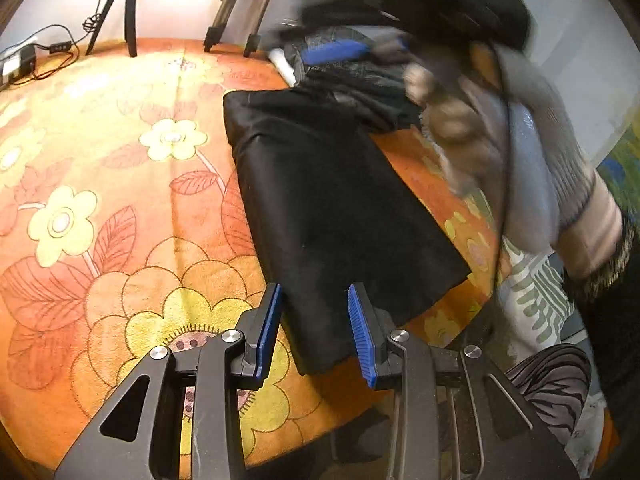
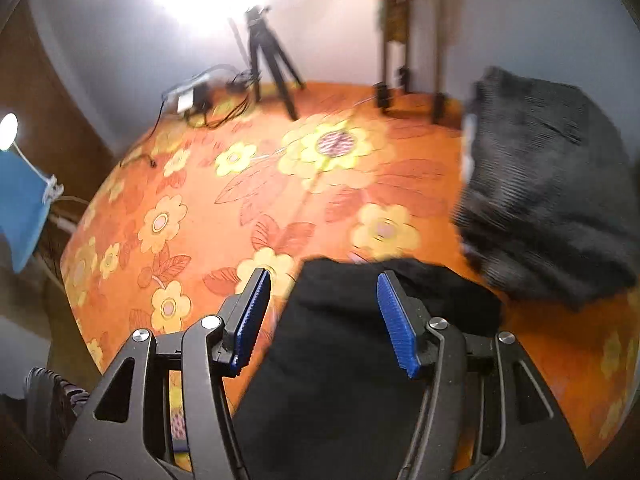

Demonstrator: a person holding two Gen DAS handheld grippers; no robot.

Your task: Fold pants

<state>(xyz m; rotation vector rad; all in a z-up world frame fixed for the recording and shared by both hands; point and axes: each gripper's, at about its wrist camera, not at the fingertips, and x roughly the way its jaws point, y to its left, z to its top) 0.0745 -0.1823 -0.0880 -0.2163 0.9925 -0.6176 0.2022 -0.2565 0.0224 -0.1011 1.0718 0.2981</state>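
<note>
Black pants [image 1: 340,208] lie folded in a long strip on the orange flowered cloth [image 1: 100,208]. My left gripper [image 1: 314,312] is open, its blue pads either side of the strip's near end, just above it. In the left wrist view the right gripper [image 1: 348,50] is blurred at the far end of the pants, held by a gloved hand [image 1: 532,152]. In the right wrist view my right gripper [image 2: 320,300] is open over the black pants [image 2: 340,360], with nothing between its pads.
A pile of dark grey clothes [image 2: 548,200] lies to the right of the pants. Tripod legs [image 2: 272,68] and stand feet [image 2: 408,92] are at the far edge, with a power adapter and cables [image 2: 196,100]. A patterned cloth [image 1: 540,300] lies at the right.
</note>
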